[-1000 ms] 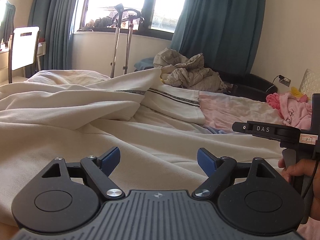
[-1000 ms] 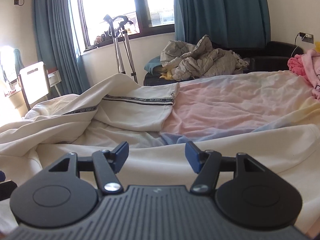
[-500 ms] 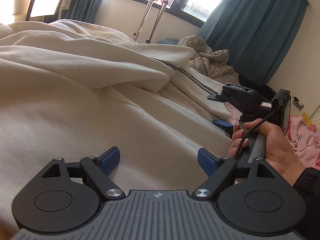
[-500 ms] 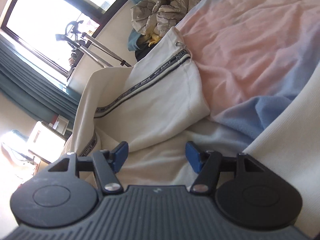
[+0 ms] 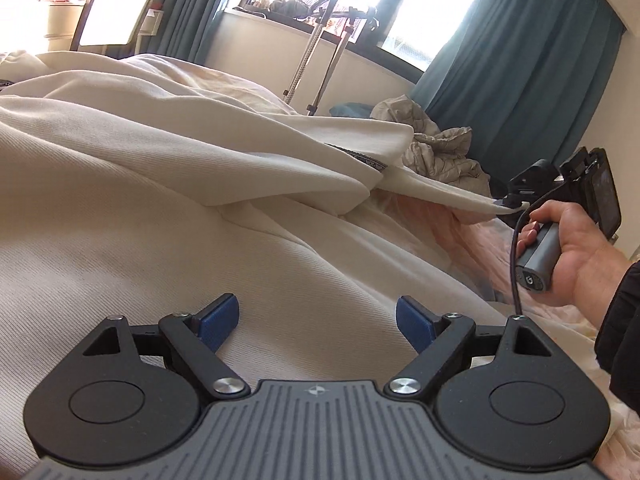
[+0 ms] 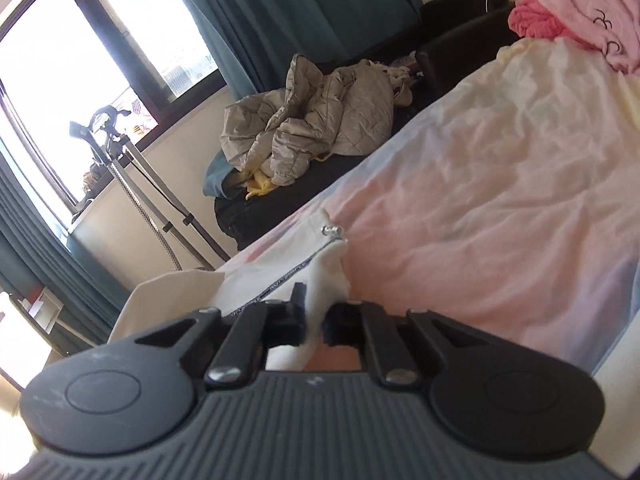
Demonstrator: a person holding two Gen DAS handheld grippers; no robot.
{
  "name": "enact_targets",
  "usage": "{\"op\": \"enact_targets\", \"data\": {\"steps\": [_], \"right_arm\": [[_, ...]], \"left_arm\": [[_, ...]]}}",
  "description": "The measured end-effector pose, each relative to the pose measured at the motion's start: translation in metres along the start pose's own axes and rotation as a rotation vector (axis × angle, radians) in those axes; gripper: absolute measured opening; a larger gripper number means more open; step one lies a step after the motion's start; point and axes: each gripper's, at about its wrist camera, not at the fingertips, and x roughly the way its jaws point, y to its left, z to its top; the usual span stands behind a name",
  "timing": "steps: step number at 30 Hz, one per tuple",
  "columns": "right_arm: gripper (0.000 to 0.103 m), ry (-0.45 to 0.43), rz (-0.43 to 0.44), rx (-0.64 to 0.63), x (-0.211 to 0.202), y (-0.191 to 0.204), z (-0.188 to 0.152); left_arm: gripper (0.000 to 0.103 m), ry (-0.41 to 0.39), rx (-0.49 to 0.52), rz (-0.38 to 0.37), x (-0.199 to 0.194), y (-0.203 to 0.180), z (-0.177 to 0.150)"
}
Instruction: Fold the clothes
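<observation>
**Right gripper clamping the garment's zipper edge; left gripper released above the cloth**

I am holding a two-finger gripper in each hand over a bed.

Right gripper (image 6: 314,320): my jaws have just been closing and are now clenching a bunched fold of the cream garment (image 6: 324,280). The cloth is sitting between the two pads and rising in front of them. The gripped part is lying next to the dark printed zipper tape; the metal zipper pull (image 6: 331,231) is lying just beyond the fold, on the pastel bedsheet (image 6: 500,208). In the left wrist view, my right hand (image 5: 576,252) is wrapping around the grey handle, and the garment's hem is stretching taut from the main mass of cloth to the gripper's tip, lifted clear of the sheet.

Left gripper (image 5: 318,320): my jaws are standing wide apart, released, with nothing between the blue pads (image 5: 218,318). They are hovering just over the ribbed cream fabric, which is filling most of the left wrist view in broad folds.

Surroundings: a crumpled grey quilted jacket (image 6: 308,128) is lying on a dark sofa (image 6: 460,28) beyond the bed. Pink clothing (image 6: 580,28) is piled at the far right corner. Teal curtains (image 6: 280,12) are flanking the window, with a pair of crutches (image 6: 132,168) leaning below it.
</observation>
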Motion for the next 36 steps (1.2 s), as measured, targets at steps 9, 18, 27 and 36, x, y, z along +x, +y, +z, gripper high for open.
{"op": "enact_targets", "data": {"steps": [9,18,27,36], "right_arm": [[0.007,-0.147,-0.293,-0.044,-0.043,-0.099,0.114],[0.007,0.122,-0.452,0.063,-0.021,-0.188,0.097],[0.007,-0.162,-0.304,-0.062,-0.055,-0.123,0.185],[0.009,0.100,-0.419,0.131,-0.044,-0.284,0.071]], "left_arm": [[0.088,-0.048,0.029,-0.025,-0.005,-0.004,0.003],[0.088,-0.074,0.042,-0.013,-0.001,-0.004,0.004],[0.088,-0.082,0.066,0.017,0.003,-0.009,0.007],[0.088,-0.084,0.088,0.024,0.004,-0.012,0.006]]}}
